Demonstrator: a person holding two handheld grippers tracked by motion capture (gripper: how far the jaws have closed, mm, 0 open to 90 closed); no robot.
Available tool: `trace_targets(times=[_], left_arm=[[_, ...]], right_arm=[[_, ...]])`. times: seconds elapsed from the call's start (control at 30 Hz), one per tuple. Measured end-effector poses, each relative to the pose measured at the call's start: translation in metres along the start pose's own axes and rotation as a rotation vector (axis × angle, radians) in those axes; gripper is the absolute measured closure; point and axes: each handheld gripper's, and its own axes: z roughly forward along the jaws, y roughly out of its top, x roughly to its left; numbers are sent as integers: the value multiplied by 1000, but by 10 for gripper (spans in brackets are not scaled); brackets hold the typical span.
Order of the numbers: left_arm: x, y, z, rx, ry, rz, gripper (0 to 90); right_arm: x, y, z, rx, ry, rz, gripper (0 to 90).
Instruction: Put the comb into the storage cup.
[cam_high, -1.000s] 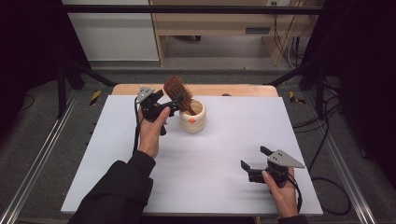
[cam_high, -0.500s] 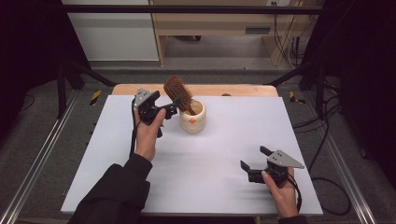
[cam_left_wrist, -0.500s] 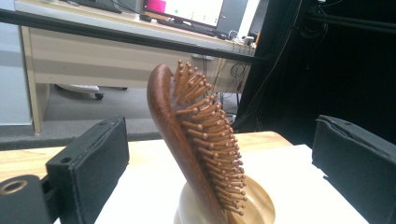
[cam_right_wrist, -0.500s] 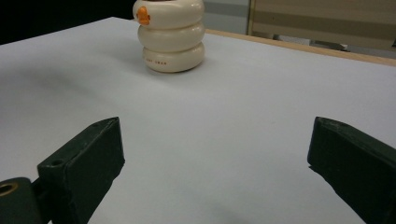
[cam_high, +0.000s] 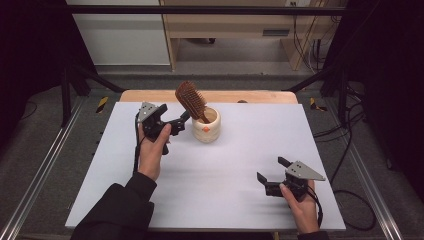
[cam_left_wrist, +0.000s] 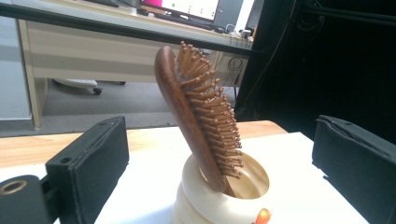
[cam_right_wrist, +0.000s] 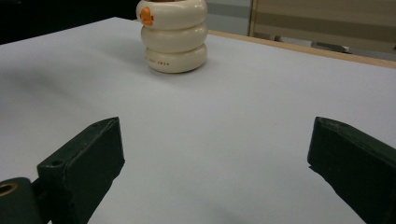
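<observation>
Dark brown wooden hairbrush (cam_high: 191, 99) with an oval, glossy back and rows of round-tipped wooden pins, standing handle-down in a cream holder (cam_high: 206, 125) shaped like three stacked rings and marked with a small orange figure on its side. Placed toward the far middle of the white table (cam_high: 240, 150), holder upright, brush head well above the rim. Long axis steep but not vertical: in the high view, tilted from the holder's mouth up and toward the left and far edge, pins turned to the right and back turned to the left gripper (cam_high: 174, 124). Left gripper held just beside the holder on its left, jaws wide apart, gripping nothing, brush and holder framed between them in the left gripper view. Right gripper (cam_high: 270, 176) resting low near the front right of the table, well apart from the holder, jaws likewise spread wide and empty.
</observation>
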Motion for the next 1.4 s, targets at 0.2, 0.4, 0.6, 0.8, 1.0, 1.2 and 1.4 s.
trace_targets(times=[0.2, 0.4, 0.6, 0.8, 1.0, 1.2, 1.4], left_arm=[[2, -8, -9, 10, -4, -3, 38], [3, -8, -16, 6, -6, -3, 38], [3, -12, -21, 12, -7, -4, 42], [2, -16, -26, 22, -13, -1, 40], [2, -17, -32, 39, -1, 1, 48], [6, -18, -41, 39, 8, 3, 44], [10, -21, -50, 42, 20, 6, 42]], right_arm=[[0, 0, 0, -1, -1, 0, 41], [0, 0, 0, 0, -1, -3, 41], [1, 0, 0, 0, -3, -3, 41], [1, 1, -1, -2, 0, -4, 40], [1, 0, 0, 1, 2, -5, 40], [2, 0, 0, 0, 4, -7, 40], [2, 1, 0, -4, 7, -3, 40]])
